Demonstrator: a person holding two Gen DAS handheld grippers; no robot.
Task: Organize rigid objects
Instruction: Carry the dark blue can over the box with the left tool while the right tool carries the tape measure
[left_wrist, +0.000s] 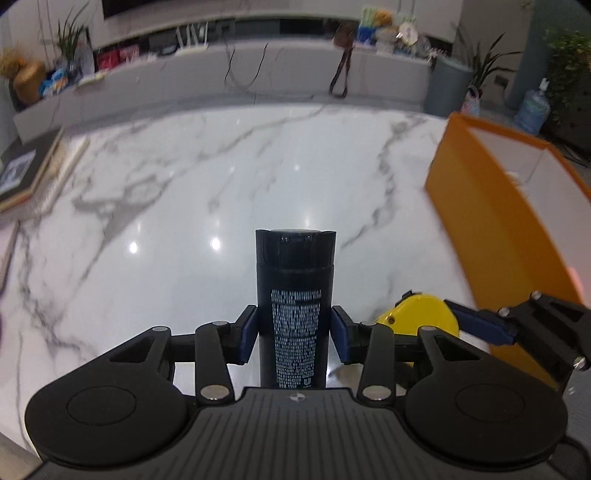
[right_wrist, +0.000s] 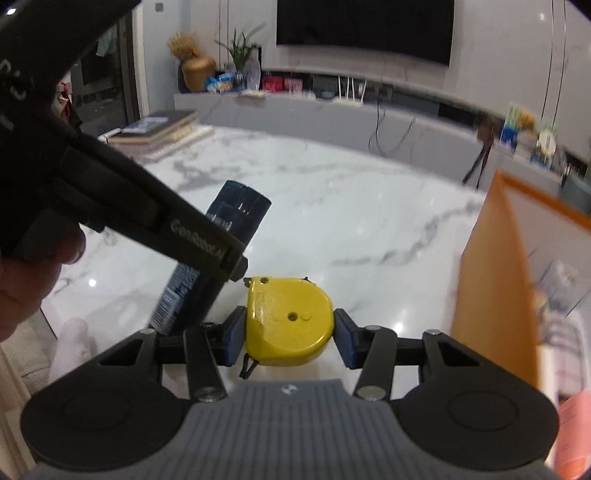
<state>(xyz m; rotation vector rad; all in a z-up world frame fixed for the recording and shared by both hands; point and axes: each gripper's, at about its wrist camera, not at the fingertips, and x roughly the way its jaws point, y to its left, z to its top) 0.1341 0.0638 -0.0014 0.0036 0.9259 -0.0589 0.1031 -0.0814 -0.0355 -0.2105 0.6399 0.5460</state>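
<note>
The left tongs (left_wrist: 294, 332) clamp a dark bottle (left_wrist: 294, 295) upright above the marble worktop (left_wrist: 221, 177). Just beside them, the right tongs (right_wrist: 290, 338) grip a yellow tape measure (right_wrist: 290, 319) by its sides. An orange box (left_wrist: 491, 221) stands to the right.

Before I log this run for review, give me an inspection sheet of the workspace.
Surface: white marble table, glossy, lamp glare.
Job's things: dark bottle in the left tool; yellow tape measure in the right tool; orange box open at right, contents blurred.
Clutter: stacked books at the far left edge.
Grippers: both pads press their items.
Cables: dark cords hang down the grey cabinet behind.
Surroundings: wall screen, potted plants, water jug.
</note>
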